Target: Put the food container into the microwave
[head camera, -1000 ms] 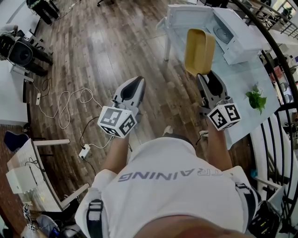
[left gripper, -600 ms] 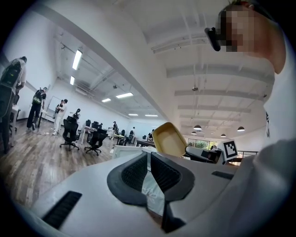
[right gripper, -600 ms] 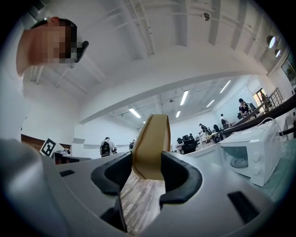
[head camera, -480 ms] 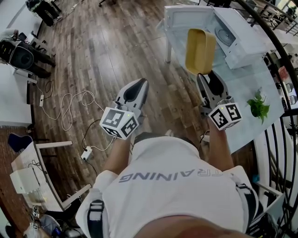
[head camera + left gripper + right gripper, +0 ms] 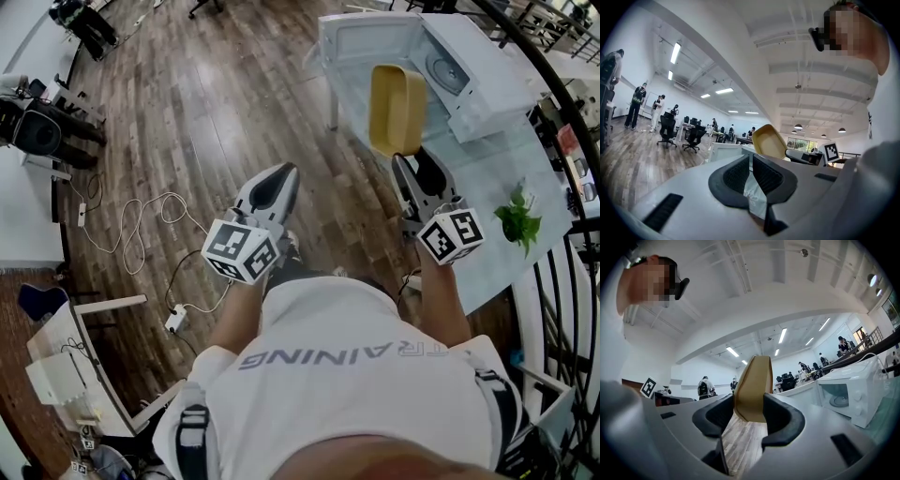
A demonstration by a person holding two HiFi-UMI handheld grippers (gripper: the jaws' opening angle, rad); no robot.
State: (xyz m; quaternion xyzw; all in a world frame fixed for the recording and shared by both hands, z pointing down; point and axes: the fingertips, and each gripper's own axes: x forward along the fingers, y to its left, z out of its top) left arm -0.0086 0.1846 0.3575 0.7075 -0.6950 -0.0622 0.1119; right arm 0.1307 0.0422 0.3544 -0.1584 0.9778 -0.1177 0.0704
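While the right gripper (image 5: 412, 161) is pinching it by one short end, the mustard-yellow, round-cornered rectangular plastic food container (image 5: 397, 108) is hanging in the air, tipped up on its edge. Its hollow side is facing the head camera, showing a raised rim and a smooth, empty inside. It is hovering just in front of the white microwave oven (image 5: 483, 66), whose door (image 5: 366, 37) is standing wide open. The container is not inside the oven.

The head view is showing the layout: the microwave is sitting on a pale glass-topped table (image 5: 487, 178), a small green leafy plant (image 5: 516, 206) is lying near the table's edge, and dark wooden plank flooring (image 5: 206, 112) is spreading out to the left. The left gripper (image 5: 281, 175) is hovering over that floor, well apart from the container.

The right gripper view is looking along the container's edge, so the container (image 5: 754, 380) is appearing as a narrow tan wedge with both dark pads pressing on it. The microwave's open cavity and its glass turntable (image 5: 840, 401) are showing off to the right.

The left gripper view is showing the left gripper (image 5: 751, 160) with its pads drawn together, leaving only a thin slit and gripping nothing. Beyond them the container's yellow hollow (image 5: 768, 140) is facing this camera, and black office chairs (image 5: 668, 129) are standing far off.
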